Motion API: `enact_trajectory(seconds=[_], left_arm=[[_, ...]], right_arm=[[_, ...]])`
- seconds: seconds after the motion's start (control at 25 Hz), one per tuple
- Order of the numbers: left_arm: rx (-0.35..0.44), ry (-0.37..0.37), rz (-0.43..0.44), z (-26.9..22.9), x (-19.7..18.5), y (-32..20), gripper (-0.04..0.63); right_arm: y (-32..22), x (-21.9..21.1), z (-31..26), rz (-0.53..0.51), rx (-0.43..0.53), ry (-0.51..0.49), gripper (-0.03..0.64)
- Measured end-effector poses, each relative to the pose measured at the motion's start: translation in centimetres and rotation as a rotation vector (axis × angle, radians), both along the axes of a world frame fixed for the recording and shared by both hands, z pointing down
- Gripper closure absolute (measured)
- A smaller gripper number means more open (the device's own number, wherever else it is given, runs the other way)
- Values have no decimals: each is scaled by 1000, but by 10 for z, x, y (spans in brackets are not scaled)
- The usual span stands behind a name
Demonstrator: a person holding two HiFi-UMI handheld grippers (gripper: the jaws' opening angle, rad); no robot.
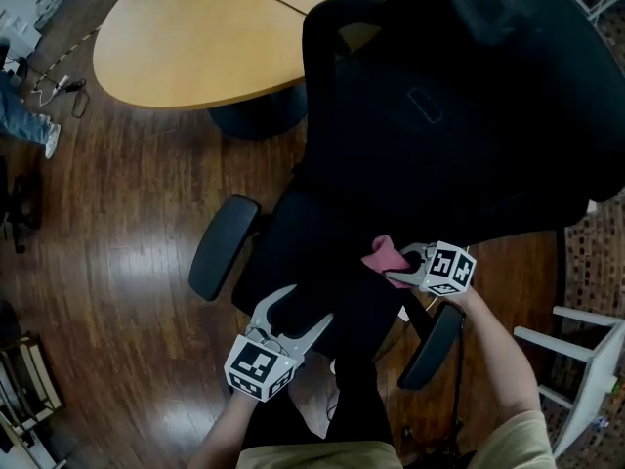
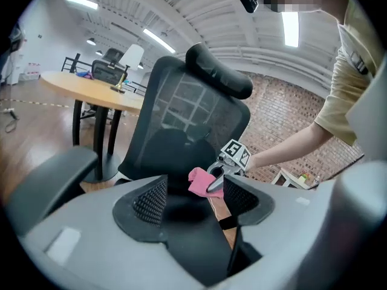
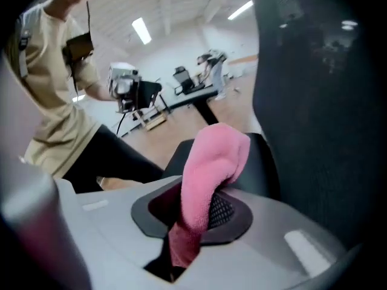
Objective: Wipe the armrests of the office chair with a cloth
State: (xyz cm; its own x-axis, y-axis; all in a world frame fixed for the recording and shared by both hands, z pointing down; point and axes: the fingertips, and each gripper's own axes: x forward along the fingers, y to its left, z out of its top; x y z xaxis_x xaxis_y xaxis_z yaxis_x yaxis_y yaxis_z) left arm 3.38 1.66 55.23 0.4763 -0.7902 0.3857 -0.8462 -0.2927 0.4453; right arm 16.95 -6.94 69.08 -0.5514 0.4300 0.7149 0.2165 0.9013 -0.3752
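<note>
Left gripper, jaws apart, empty, at seat edge; right gripper, jaws clamped on pink cloth.

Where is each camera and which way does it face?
Head view: on the head, down at the office chair; forearms, left gripper, right gripper show.
Left gripper view: on that gripper, facing the backrest; its open jaws show.
Right gripper view: on that gripper, facing the person's shirt; jaws clamp the pink cloth.
Shared: head and left gripper views show the cloth.
</note>
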Motion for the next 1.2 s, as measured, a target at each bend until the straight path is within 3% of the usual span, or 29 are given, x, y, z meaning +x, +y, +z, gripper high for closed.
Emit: enact_trajectory(seconds=[0.2, 0.32, 0.44, 0.6, 0.68, 0.8, 0.92, 1.08, 1.2], left_arm=[[79, -21, 38, -60, -27, -13, 314], [147, -21, 63, -100, -40, -23, 314], [223, -39, 94, -149, -51, -28, 315], [363, -125, 85, -224, -69, -35, 316], [431, -197, 71, -258, -73, -27, 313], [493, -247, 74, -302, -74, -7, 301], [546, -226, 66, -327, -77, 7, 295], [583, -229, 35, -344, -64, 31, 287], [605, -248, 45, -349, -42, 50, 337]], right_arm=[[-32, -4, -81, 256, 159, -100, 552], [-28, -15, -152, 419, 267, -219, 552], [-11, -26, -242, 651, 381, -373, 552], [21, -29, -350, 1016, 445, -573, 552], [54, -25, -386, 1139, 522, -591, 552], [107, -21, -420, 1226, 747, -510, 552], [132, -28, -451, 1205, 904, -486, 551], [152, -7, -482, 1295, 891, -629, 551], [163, 17, -491, 1345, 870, -688, 551]])
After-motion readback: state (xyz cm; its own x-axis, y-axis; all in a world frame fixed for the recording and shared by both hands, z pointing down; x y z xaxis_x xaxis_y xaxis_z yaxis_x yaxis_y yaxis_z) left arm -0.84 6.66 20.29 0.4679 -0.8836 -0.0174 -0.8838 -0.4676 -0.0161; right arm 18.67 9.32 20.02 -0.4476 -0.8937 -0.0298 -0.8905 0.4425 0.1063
